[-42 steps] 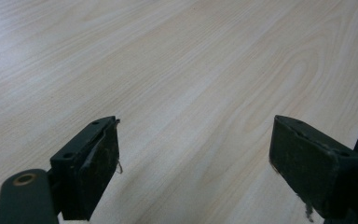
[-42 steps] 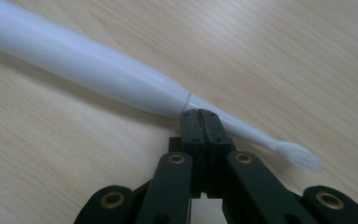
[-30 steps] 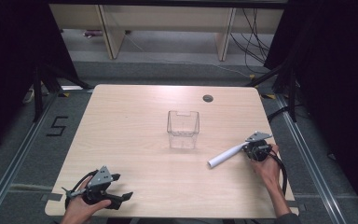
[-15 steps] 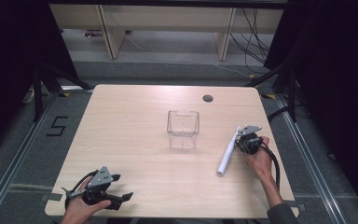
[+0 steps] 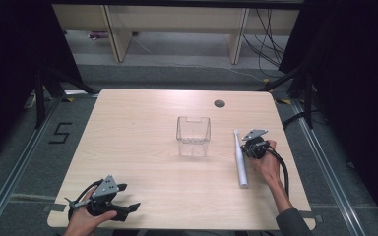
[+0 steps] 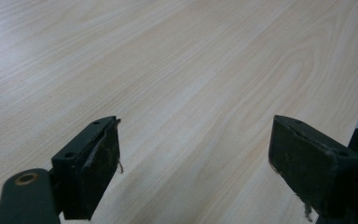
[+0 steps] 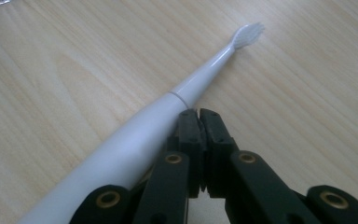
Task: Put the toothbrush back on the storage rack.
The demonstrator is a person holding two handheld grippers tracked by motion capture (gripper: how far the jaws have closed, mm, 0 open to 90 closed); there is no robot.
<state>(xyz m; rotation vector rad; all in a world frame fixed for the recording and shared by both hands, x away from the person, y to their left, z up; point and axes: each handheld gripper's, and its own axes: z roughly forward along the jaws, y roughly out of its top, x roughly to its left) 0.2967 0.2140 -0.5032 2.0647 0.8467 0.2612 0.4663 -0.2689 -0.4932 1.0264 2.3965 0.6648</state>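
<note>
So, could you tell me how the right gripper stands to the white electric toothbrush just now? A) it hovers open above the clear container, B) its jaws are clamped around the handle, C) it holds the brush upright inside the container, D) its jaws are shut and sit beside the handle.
D: in the right gripper view the right gripper has its jaws pressed together next to the toothbrush, which lies flat on the table.

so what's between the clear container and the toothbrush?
Only bare tabletop. In the high view the clear container stands apart from the white toothbrush, which lies against the shut right gripper.
</note>
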